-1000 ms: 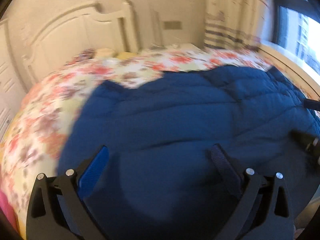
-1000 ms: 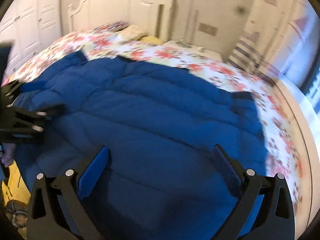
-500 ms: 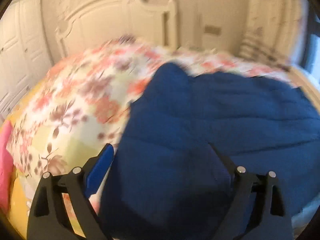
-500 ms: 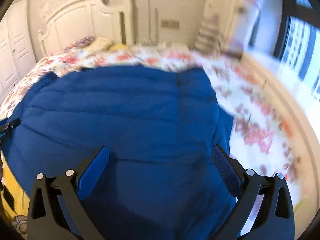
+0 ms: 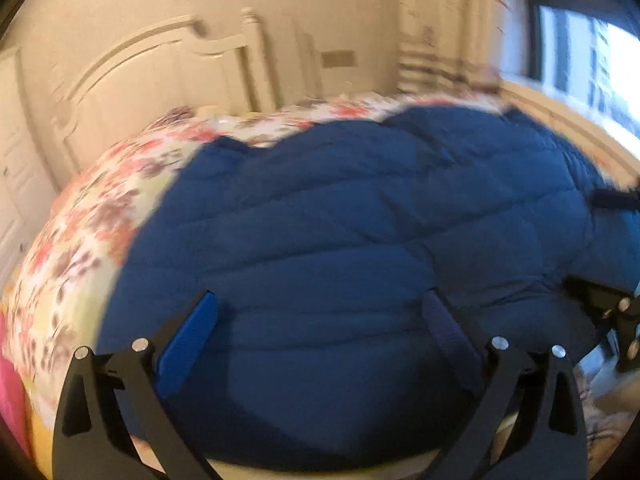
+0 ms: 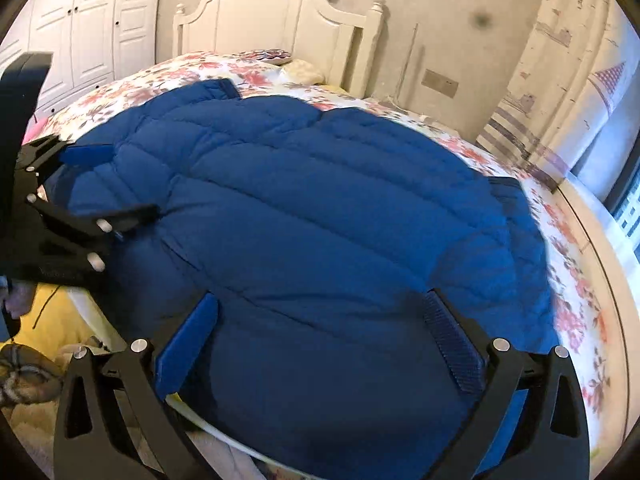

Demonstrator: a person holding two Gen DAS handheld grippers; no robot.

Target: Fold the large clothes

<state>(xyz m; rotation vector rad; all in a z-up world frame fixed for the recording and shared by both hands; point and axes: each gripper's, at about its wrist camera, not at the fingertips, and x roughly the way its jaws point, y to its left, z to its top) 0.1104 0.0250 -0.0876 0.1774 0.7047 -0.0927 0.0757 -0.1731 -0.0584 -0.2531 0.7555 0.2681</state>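
A large blue quilted jacket (image 5: 360,240) lies spread flat on a bed with a floral cover (image 5: 92,224). My left gripper (image 5: 320,308) hovers over the jacket's near edge. Its jaws are opening, with only cloth below and nothing pressed between the pads. In the right wrist view the left gripper (image 6: 116,184) shows at the jacket's left side. My right gripper (image 6: 320,312) stands open over the jacket (image 6: 328,208) near its lower hem, gripping nothing. The right gripper (image 5: 584,240) also shows at the right edge of the left wrist view.
A white headboard (image 6: 280,12) and a pillow (image 6: 304,70) are at the far end of the bed. White wardrobe doors (image 6: 88,20) stand at the left, a window (image 5: 592,52) and a striped curtain (image 6: 516,128) at the right. Yellow cloth (image 6: 56,320) lies below the bed's near corner.
Both hands shifted sideways and their views swung. The left wrist view swept over the bedspread and back onto the jacket. The left gripper is in the right wrist view again.
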